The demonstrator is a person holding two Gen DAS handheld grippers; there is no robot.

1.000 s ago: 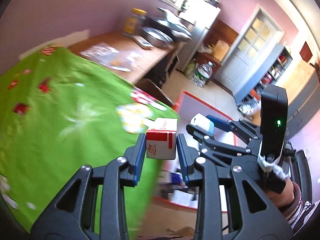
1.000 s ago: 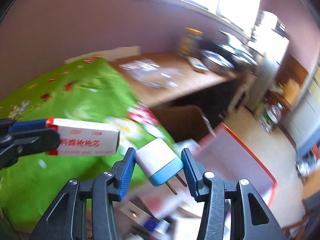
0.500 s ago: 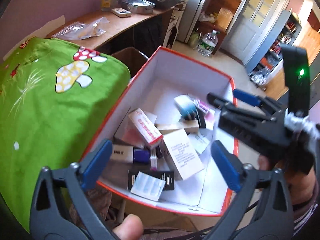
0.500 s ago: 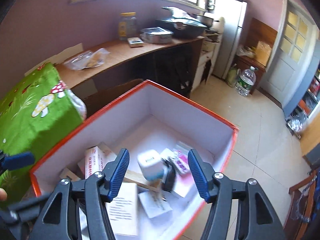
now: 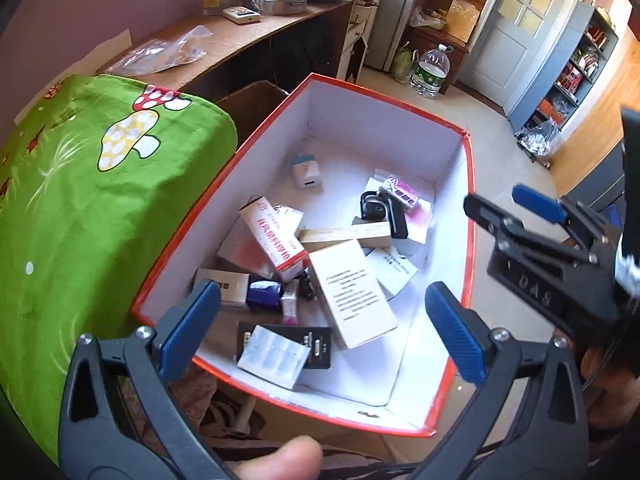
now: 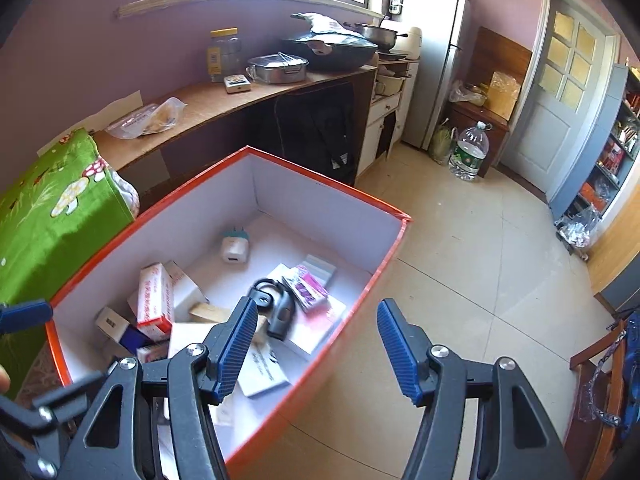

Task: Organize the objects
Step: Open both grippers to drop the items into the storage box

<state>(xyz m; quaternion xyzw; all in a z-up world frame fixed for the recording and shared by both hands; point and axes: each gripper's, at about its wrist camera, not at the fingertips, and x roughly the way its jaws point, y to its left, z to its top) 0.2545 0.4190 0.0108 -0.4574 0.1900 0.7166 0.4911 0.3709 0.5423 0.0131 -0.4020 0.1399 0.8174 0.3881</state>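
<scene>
An orange-rimmed white box (image 5: 469, 168) (image 6: 328, 188) stands on the floor beside the green-covered table. Inside lie a red-and-white carton (image 5: 276, 240) (image 6: 154, 300), a white and teal charger (image 5: 306, 170) (image 6: 235, 246), a pale cardboard box (image 5: 352, 292), a wooden block (image 5: 344, 234), a black device (image 5: 390, 212) (image 6: 280, 312) and several small packets. My left gripper (image 5: 322, 326) hangs wide open over the box's near end, with nothing between its fingers. My right gripper (image 6: 316, 344) (image 5: 516, 208) is open over the box's right rim, also empty.
The green mushroom-print cloth (image 5: 80, 208) (image 6: 44, 216) covers the table at the left. A wooden counter (image 6: 240, 96) with a jar, pans and a bag runs along the back wall. A large water bottle (image 6: 468, 152), a fridge and a door stand across the tiled floor.
Both grippers swung from above the green table to over the box and opened. The red-and-white carton and the charger dropped into the box and now lie inside.
</scene>
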